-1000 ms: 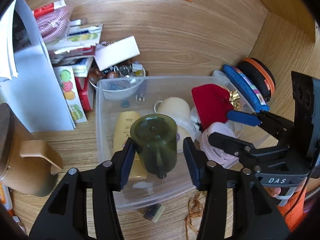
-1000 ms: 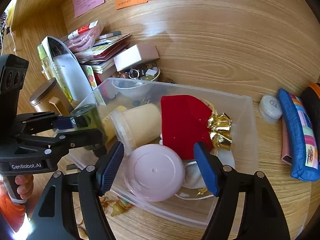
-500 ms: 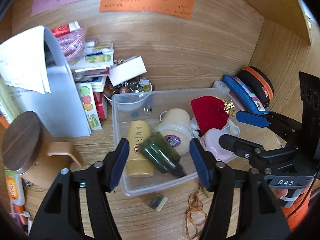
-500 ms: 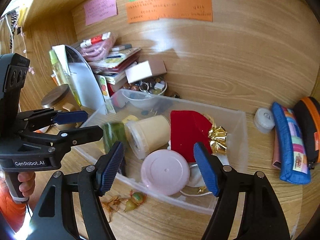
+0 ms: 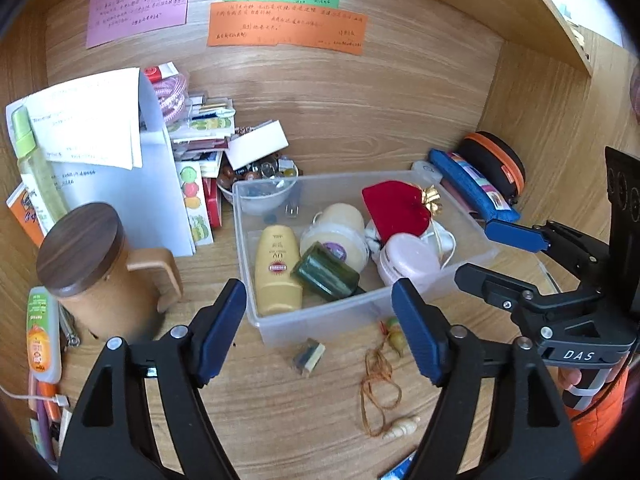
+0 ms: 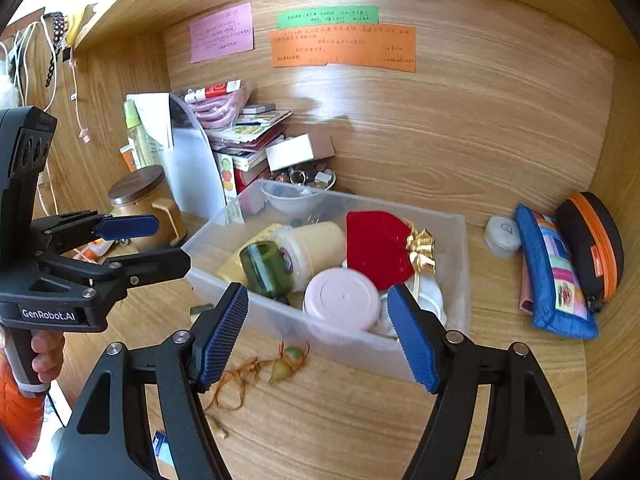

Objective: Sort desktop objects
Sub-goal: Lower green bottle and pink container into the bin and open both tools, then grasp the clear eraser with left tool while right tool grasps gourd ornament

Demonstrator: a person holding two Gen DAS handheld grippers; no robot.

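Now we see the dark green bottle (image 5: 326, 274) lying on its side in the clear bin (image 5: 276, 326) on the worktop (image 5: 304, 412), beside the yellow sunscreen tube (image 5: 276, 270). Our left hand-held gripper (image 5: 318, 332) has just been opening, nothing between its jaws; our right hand-held gripper (image 6: 320, 332) hangs spread and empty.
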